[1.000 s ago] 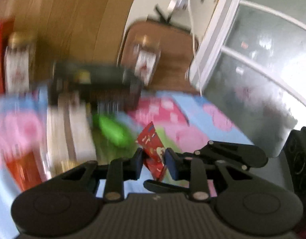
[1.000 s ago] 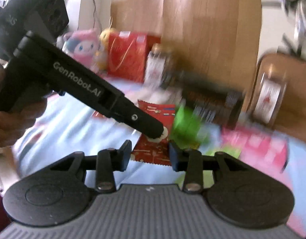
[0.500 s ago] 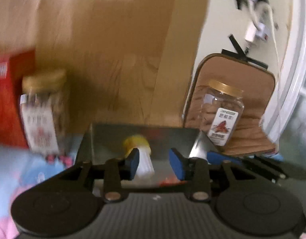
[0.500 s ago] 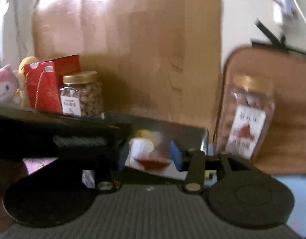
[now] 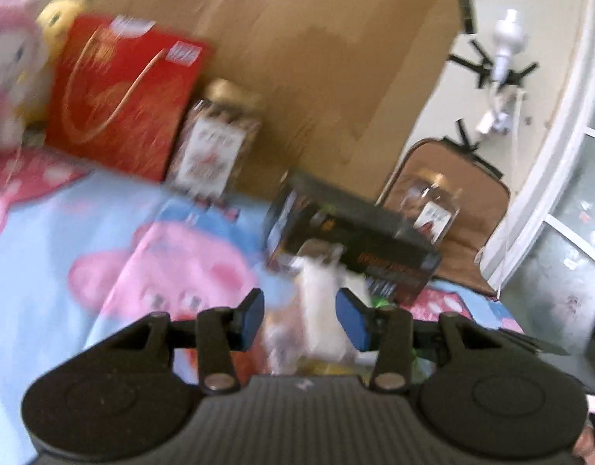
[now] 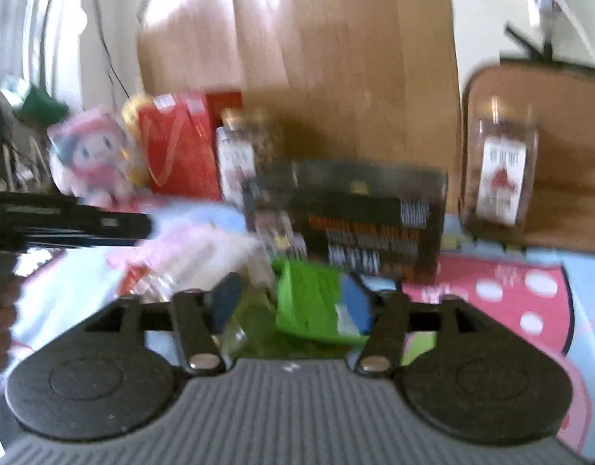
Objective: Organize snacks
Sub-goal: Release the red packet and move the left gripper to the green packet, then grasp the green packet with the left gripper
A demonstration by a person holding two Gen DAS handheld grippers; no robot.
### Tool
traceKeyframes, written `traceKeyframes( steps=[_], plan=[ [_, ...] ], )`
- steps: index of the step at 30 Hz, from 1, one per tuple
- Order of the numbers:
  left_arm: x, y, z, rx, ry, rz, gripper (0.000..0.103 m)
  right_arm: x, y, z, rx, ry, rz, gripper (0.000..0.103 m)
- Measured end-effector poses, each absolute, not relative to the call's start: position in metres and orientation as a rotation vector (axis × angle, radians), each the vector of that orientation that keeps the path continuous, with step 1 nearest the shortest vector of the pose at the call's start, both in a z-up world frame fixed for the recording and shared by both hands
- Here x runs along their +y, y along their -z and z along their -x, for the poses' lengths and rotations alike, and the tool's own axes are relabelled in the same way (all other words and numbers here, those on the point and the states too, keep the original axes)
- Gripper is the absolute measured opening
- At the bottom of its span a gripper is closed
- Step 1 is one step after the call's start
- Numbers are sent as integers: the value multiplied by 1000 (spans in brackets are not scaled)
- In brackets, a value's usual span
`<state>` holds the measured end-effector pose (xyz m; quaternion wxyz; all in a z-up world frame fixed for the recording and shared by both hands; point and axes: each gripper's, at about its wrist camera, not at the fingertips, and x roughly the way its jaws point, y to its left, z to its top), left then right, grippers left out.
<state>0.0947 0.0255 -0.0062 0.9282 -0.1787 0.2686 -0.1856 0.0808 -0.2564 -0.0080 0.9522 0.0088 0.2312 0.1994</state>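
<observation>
Red gift bag [image 5: 119, 108]; black box [image 6: 347, 221]; green packet [image 6: 313, 302]; blue-pink cloth [image 5: 84, 224].

Each set of tongs, left [image 5: 299, 319] and right [image 6: 291, 302], has a ribbed grey body, two round black discs, black linkage arms pinned with silver screws, and blue pads [image 5: 249, 319] on its fingertips.

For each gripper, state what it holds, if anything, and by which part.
Neither clearly holds anything. Both sets of jaws are opening: the left gripper frames a blurred white packet, the right gripper a green packet; pad contact cannot be told.
</observation>
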Motion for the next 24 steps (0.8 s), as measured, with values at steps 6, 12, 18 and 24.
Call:
traceKeyframes(
  steps=[6, 12, 18, 24],
  plan=[
    [31, 14, -85, 560, 391, 385, 42, -265, 25, -112, 591, -372, -110, 49],
    [23, 6, -75, 544, 431, 372, 42, -265, 13, -84, 531, -382, -76, 15],
    [18, -2, -64, 525, 494, 352, 45, -256, 9, -31, 484, -525, 30, 13],
    [7, 2, -55, 562, 543, 312, 48, -243, 25, 8, 529, -627, 167, 46]
  ],
)
